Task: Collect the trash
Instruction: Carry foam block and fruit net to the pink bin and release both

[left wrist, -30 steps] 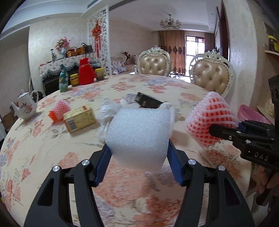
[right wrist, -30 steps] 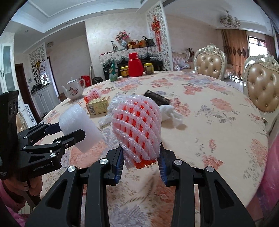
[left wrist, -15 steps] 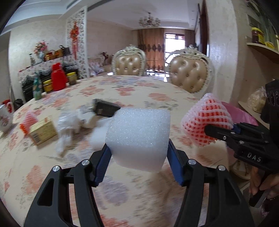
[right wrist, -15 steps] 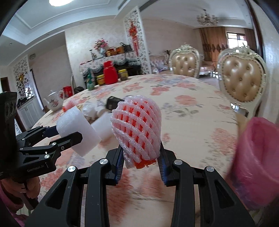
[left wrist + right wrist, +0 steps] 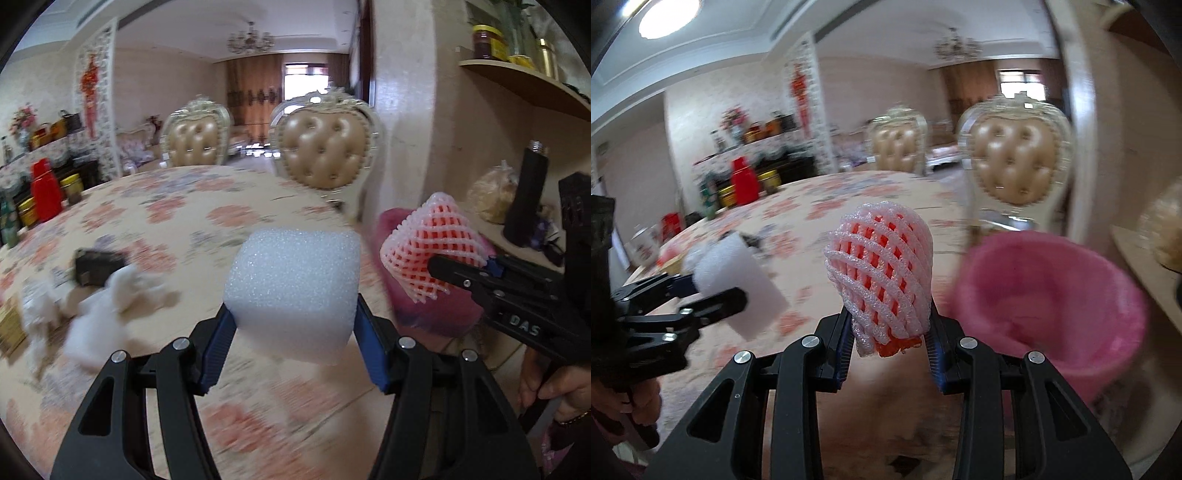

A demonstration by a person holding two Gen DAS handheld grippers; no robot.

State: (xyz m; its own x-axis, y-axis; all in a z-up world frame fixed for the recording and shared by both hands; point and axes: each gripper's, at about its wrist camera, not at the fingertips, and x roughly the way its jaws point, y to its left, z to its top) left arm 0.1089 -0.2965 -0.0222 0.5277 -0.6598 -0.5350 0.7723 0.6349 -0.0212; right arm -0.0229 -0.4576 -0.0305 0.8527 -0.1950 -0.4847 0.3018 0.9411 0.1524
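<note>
The left hand-held gripper (image 5: pixel 293 321) is clamped on a white foam block (image 5: pixel 295 291), its blue pads pressing the block's two sides so the light, springy piece rides clear above the bench (image 5: pixel 177 218) instead of dragging on the flowered cloth. The right hand-held gripper (image 5: pixel 888 332) is closed tight on a pink foam fruit net (image 5: pixel 881 273); it grips the net low down, near the orange scrap poking out of the bottom, probably because the soft mesh would crumple or slip if pinched higher. Both pieces are held out beyond the bench's near right edge, close to a pink bin (image 5: pixel 1052 295) that stands just off that edge, beside the nearer padded chair (image 5: pixel 1015 166). The net is just beside the bin's rim, the block further off, so the net looks the likelier to be dropped first. More trash lies toward the left edge of the bench: crumpled white tissue (image 5: pixel 122 291), a black packet (image 5: pixel 98 266) touching it, and a yellow box (image 5: pixel 11 328) at the frame's margin, still to be gathered.
</note>
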